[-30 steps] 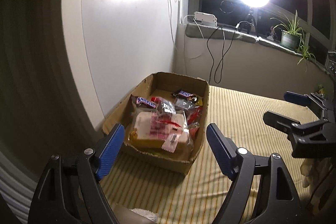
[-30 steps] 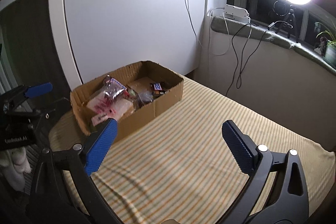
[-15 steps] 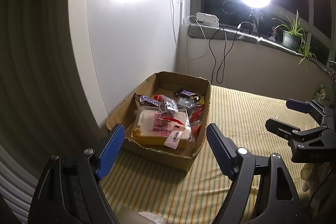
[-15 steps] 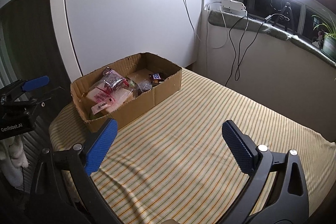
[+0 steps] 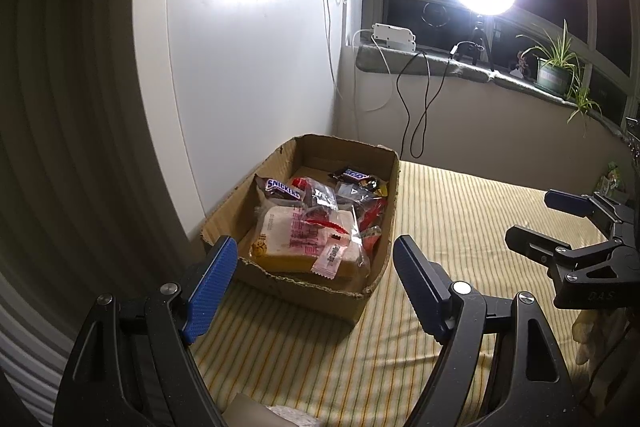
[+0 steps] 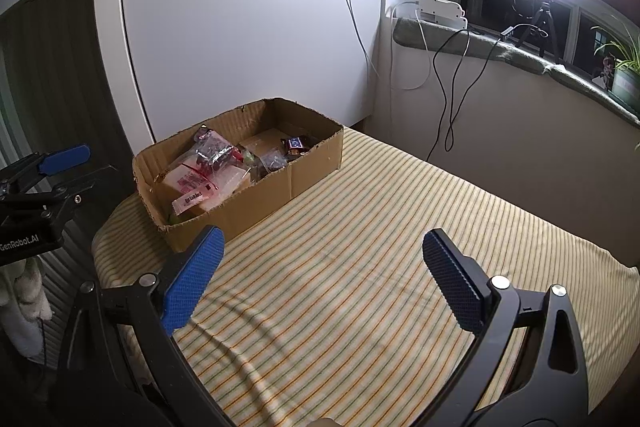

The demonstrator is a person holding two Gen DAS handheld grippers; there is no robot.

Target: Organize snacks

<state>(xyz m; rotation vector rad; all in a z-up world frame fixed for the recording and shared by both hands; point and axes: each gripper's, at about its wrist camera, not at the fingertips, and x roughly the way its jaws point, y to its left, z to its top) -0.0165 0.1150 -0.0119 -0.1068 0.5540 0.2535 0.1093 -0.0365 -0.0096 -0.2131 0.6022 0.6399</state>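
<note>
Both cameras have pulled back a little since the earlier frames, so the cardboard box (image 5: 372, 301) sits slightly higher and smaller in frame, with more striped cloth (image 6: 380, 267) in front of it. Left gripper (image 5: 314, 281) is spread wide and empty at lower centre of its view, framing the box's near end; right gripper (image 6: 320, 275) is also wide and empty over bare cloth. Snacks are all in the box: Snickers bar (image 5: 283, 189) at its left wall, bread pack (image 5: 304, 241) at the near end.
</note>
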